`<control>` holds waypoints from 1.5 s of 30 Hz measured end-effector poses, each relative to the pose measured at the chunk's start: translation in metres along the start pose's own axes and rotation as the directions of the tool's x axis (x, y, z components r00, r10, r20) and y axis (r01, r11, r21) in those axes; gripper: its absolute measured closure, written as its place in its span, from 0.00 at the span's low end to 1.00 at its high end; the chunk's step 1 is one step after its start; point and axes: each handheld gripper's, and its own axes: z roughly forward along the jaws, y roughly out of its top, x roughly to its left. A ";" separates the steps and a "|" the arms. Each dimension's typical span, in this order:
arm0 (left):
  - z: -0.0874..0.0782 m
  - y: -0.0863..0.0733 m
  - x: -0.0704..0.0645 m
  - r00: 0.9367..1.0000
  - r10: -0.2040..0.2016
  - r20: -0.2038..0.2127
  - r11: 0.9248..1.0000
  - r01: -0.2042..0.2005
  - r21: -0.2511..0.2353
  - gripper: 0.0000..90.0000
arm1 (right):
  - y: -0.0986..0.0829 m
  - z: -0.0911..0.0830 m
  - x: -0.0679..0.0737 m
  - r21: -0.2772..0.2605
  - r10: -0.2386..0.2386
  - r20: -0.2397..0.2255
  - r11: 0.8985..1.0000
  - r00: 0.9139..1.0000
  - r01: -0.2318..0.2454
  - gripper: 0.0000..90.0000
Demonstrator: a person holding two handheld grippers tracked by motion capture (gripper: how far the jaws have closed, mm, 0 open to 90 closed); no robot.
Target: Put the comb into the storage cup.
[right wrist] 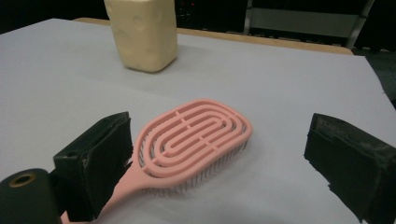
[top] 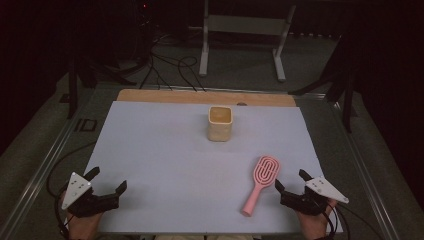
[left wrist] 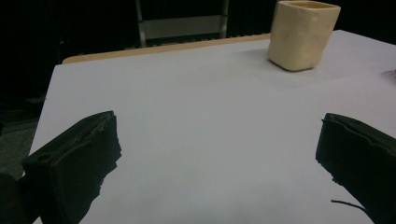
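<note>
At the far left of the high view we held the left gripper (top: 107, 183) low over the near corner of the pale sheet (top: 165, 150) that covered the table, its jaws spread wide with nothing between them. The grey three-cornered plate sat on top of it, and its cable trailed back toward the table edge. In the left gripper view the two black jaws stood well apart over bare sheet, and the cream cup (left wrist: 302, 33) stood upright far ahead of them and off to their right side, near the wooden strip (left wrist: 163, 49) at the sheet's far edge.

Moving right across the high view, we saw that same cup (top: 220, 123) alone on the far half of the sheet, well apart from both grippers.

Further right lay the pink hairbrush (top: 260, 182), flat on the sheet with its oval head pointing away from us and its handle running back toward the near edge. It lay just beside the right gripper (top: 290, 181), on that gripper's left.

The right gripper was also released, jaws wide and gripping nothing. In the right gripper view the hairbrush (right wrist: 187, 140) lay bristles down just ahead of the jaws: its head sat in the open space between them, nearer the left jaw, and its handle passed close by that jaw. We could not tell whether the jaw touched the handle. The cup (right wrist: 142, 32) stood beyond the brush.
</note>
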 end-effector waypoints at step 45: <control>0.003 -0.003 -0.001 0.999 0.000 -0.049 1.000 0.000 -0.001 0.00 | 0.033 0.026 0.052 0.096 -0.046 -0.212 0.993 0.976 0.068 0.46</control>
